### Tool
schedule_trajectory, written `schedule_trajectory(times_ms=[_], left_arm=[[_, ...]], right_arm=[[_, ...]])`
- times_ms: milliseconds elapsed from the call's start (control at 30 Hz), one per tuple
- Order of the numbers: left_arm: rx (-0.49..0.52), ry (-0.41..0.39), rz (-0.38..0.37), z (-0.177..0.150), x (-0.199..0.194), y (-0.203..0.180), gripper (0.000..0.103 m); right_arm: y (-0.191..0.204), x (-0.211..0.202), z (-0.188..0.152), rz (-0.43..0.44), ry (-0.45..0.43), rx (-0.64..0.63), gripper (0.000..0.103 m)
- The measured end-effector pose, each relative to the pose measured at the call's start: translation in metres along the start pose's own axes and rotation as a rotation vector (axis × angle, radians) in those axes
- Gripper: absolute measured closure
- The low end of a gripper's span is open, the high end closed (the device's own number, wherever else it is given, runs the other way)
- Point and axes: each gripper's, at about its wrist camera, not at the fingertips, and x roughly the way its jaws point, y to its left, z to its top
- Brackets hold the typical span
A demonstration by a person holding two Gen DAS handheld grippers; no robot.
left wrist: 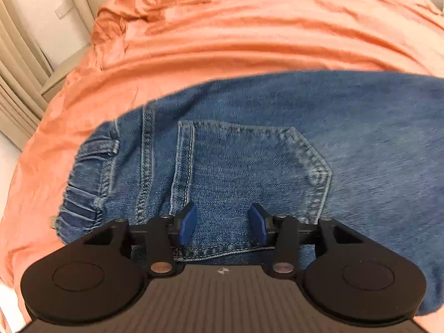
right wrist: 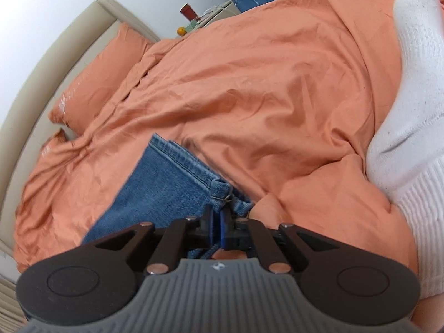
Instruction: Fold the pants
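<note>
Lying on the orange-covered bed (right wrist: 277,88), blue denim pants (left wrist: 249,144): left hand-held gripper (left wrist: 223,223) spread apart above the back pocket (left wrist: 249,177); right hand-held gripper (right wrist: 217,229) clamped on the hem.

- The jeans (left wrist: 249,144) are cut off at the right edge of the left wrist view, and their near part is hidden behind the left gripper (left wrist: 222,223); the denim at the right is smeared by blur.
- In the right wrist view, the near part of the jeans (right wrist: 163,183) is covered by the right gripper (right wrist: 217,223), so the cloth between its pads cannot be traced.
- The white sock (right wrist: 410,116) is cut off at the right edge.
- The small items on the nightstand (right wrist: 219,14) at the far side are too small to be identified.
- The headboard (right wrist: 55,63) is cut off at the left edge.
</note>
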Motion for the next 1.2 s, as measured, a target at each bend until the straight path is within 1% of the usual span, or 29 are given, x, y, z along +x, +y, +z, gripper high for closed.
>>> schedule_trajectory(times_ms=[67, 100, 133, 167, 200, 233, 267, 367, 467, 567, 633, 700, 767, 867, 900, 933, 1000, 1067, 1133, 1200], left_arm=[[-0.014, -0.043, -0.011, -0.005, -0.017, -0.001, 0.048], [-0.019, -0.063, -0.024, -0.008, -0.026, -0.001, 0.047], [-0.020, -0.077, -0.039, -0.012, -0.036, -0.001, 0.046], [-0.016, -0.087, -0.054, -0.016, -0.045, -0.003, 0.046], [-0.006, -0.095, -0.070, -0.019, -0.054, -0.005, 0.046], [0.013, -0.101, -0.091, -0.025, -0.063, -0.008, 0.046], [0.037, -0.103, -0.108, -0.029, -0.071, -0.012, 0.046], [0.110, -0.100, -0.147, -0.048, -0.089, -0.031, 0.046], [0.144, -0.083, -0.200, -0.067, -0.098, -0.051, 0.046], [0.147, -0.097, -0.255, -0.084, -0.101, -0.072, 0.045], [0.111, -0.120, -0.272, -0.093, -0.098, -0.085, 0.042], [0.043, -0.129, -0.282, -0.096, -0.090, -0.094, 0.042], [-0.047, -0.131, -0.290, -0.098, -0.077, -0.099, 0.042], [-0.201, -0.151, -0.253, -0.102, -0.061, -0.100, 0.043], [-0.248, -0.158, -0.245, -0.104, -0.059, -0.100, 0.050], [-0.296, -0.170, -0.241, -0.105, -0.057, -0.098, 0.054], [-0.340, -0.199, -0.263, -0.105, -0.064, -0.093, 0.080], [-0.343, -0.230, -0.223, -0.099, -0.079, -0.094, 0.088], [-0.336, -0.239, -0.184, -0.091, -0.092, -0.096, 0.090], [-0.309, -0.186, -0.155, -0.087, -0.094, -0.100, 0.091]], right_arm=[[0.006, -0.002, -0.003, -0.025, -0.012, -0.045, 0.103], [0.011, -0.004, -0.004, -0.042, -0.023, -0.060, 0.099], [0.018, -0.008, -0.006, -0.065, -0.035, -0.084, 0.090], [0.026, -0.012, -0.008, -0.100, -0.052, -0.123, 0.085], [0.034, -0.016, -0.011, -0.138, -0.070, -0.163, 0.075], [0.043, -0.021, -0.015, -0.172, -0.090, -0.203, 0.074], [0.051, -0.025, -0.019, -0.186, -0.107, -0.241, 0.074], [0.077, -0.037, -0.035, -0.171, -0.119, -0.329, 0.074], [0.109, -0.044, -0.059, -0.105, -0.104, -0.433, 0.072], [0.136, -0.050, -0.092, -0.034, -0.073, -0.519, 0.070], [0.152, -0.050, -0.114, 0.019, -0.048, -0.587, 0.070], [0.165, -0.048, -0.133, 0.047, -0.051, -0.679, 0.070], [0.173, -0.045, -0.146, 0.049, -0.064, -0.756, 0.070], [0.173, -0.040, -0.151, 0.027, -0.082, -0.797, 0.070], [0.172, -0.039, -0.150, 0.029, -0.080, -0.795, 0.070], [0.170, -0.039, -0.150, 0.033, -0.080, -0.795, 0.070], [0.169, -0.039, -0.149, 0.033, -0.088, -0.804, 0.068], [0.169, -0.040, -0.150, 0.025, -0.099, -0.813, 0.067], [0.168, -0.039, -0.150, 0.017, -0.098, -0.810, 0.066], [0.168, -0.036, -0.149, -0.009, -0.091, -0.806, 0.066]])
